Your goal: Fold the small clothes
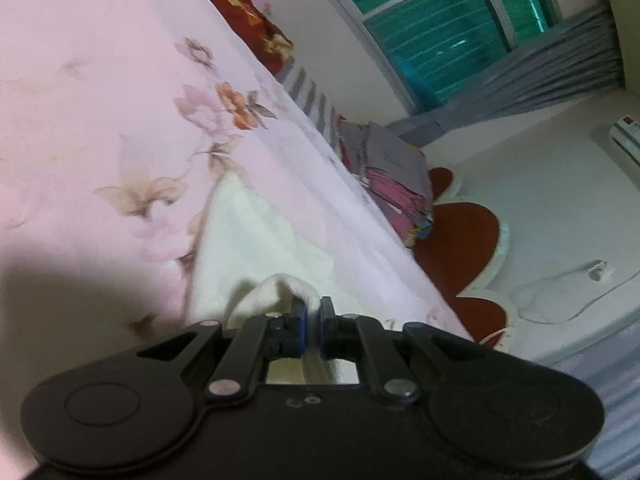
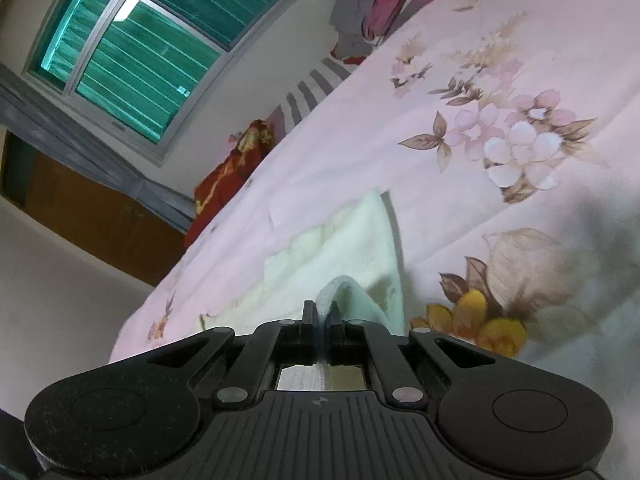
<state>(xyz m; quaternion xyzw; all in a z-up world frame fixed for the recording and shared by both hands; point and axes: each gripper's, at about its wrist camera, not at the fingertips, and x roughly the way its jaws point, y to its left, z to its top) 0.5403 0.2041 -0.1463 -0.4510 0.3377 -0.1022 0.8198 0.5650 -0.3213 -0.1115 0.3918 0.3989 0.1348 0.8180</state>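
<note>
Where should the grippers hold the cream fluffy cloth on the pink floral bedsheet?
At its near edge, from the near side, as now: the left gripper and right gripper each pinch a raised bit of the cream fluffy cloth, whose far part lies flat on the pink floral bedsheet.

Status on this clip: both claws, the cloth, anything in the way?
Left claw shut on white cloth. Right claw shut on same cloth. Cloth partly lifted off the floral bedsheet. Clothes pile at bed edge, clear.

Left claw [image 1: 311, 312], right claw [image 2: 322, 314]: both clamped.
</note>
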